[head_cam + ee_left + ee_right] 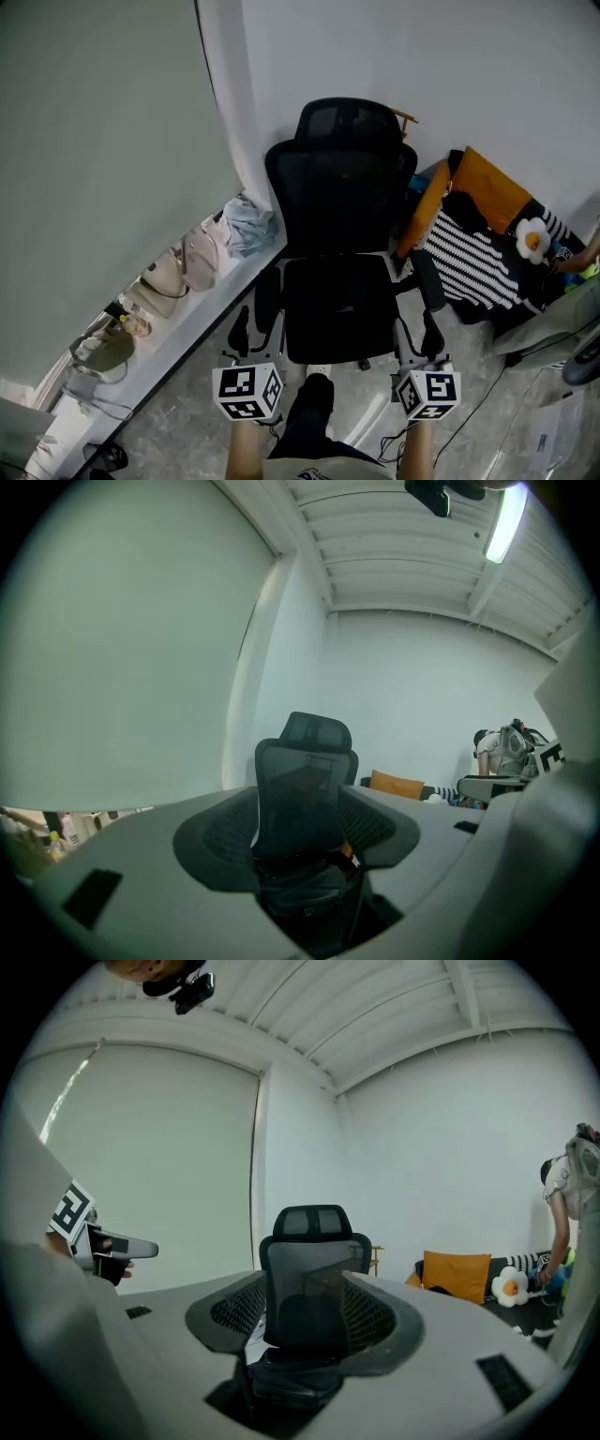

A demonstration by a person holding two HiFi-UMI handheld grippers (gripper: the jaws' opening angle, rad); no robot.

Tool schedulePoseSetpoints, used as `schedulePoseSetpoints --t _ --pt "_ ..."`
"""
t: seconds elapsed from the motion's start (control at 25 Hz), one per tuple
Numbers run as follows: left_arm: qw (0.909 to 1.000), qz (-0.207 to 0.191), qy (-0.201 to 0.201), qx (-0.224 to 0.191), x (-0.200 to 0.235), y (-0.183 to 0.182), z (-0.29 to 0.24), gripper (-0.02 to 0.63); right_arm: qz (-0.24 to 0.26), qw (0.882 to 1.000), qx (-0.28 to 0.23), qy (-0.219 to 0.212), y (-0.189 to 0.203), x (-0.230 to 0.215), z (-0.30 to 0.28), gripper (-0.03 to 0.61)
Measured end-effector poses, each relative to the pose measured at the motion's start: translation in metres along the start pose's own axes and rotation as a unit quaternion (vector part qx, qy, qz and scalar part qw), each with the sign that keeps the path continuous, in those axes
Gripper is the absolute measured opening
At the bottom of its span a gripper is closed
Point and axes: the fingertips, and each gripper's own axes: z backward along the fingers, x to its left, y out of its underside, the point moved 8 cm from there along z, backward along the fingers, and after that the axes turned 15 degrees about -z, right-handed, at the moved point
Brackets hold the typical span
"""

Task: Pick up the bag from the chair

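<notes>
A black mesh office chair (342, 178) stands against the white wall. On its seat lies a dark bag (305, 885), low and rounded, hard to tell from the black seat in the head view and also seen in the right gripper view (291, 1379). My left gripper (258, 342) is held at the seat's front left, short of the bag. My right gripper (419, 342) is at the front right, level with it. Both stand open with nothing between their jaws, and each camera looks straight at the chair's backrest (314, 1279).
A window ledge (202, 314) on the left carries several bags, one beige (187, 262), one light blue (248, 225). Right of the chair lie an orange cushion (492, 187), a striped cloth (473, 258) and an egg-shaped toy (532, 239). A person (567, 1204) bends at far right.
</notes>
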Motion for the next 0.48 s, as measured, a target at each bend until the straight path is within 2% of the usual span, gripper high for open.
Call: schedulePoseSetpoints --t 0.48 --pt "0.9991 0.018 0.017 0.033 0.037 -0.008 -0.178 0.272 0.016 0.999 0.03 0.006 -0.025 -0.029 -0.175 0.264"
